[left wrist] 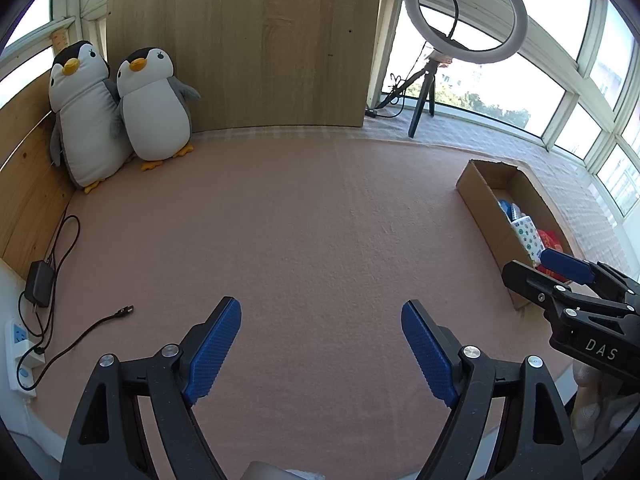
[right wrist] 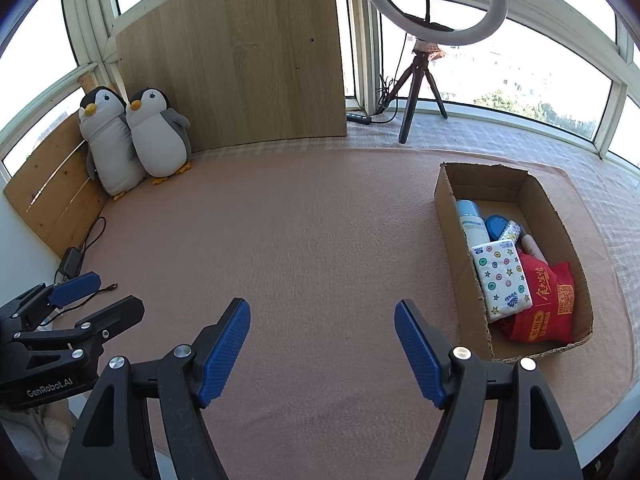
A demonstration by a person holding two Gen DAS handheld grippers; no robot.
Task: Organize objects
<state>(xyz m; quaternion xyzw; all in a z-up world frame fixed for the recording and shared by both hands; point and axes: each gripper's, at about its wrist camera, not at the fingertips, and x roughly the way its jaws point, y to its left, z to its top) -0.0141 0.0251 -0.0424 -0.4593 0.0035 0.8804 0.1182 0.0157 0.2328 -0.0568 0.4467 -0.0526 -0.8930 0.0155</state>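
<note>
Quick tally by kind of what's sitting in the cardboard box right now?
In the cardboard box, from the right wrist view:
Spray can: 1
Blue round lid: 1
Patterned tube: 1
Pink tube: 1
Tissue pack: 1
Red pouch: 1
Total: 6

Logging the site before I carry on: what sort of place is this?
Probably a home's enclosed balcony or bay-window nook: curved windows wrap a pink blanket, two plush penguins lean in the corner, and a ring light stands on the sill.
</note>
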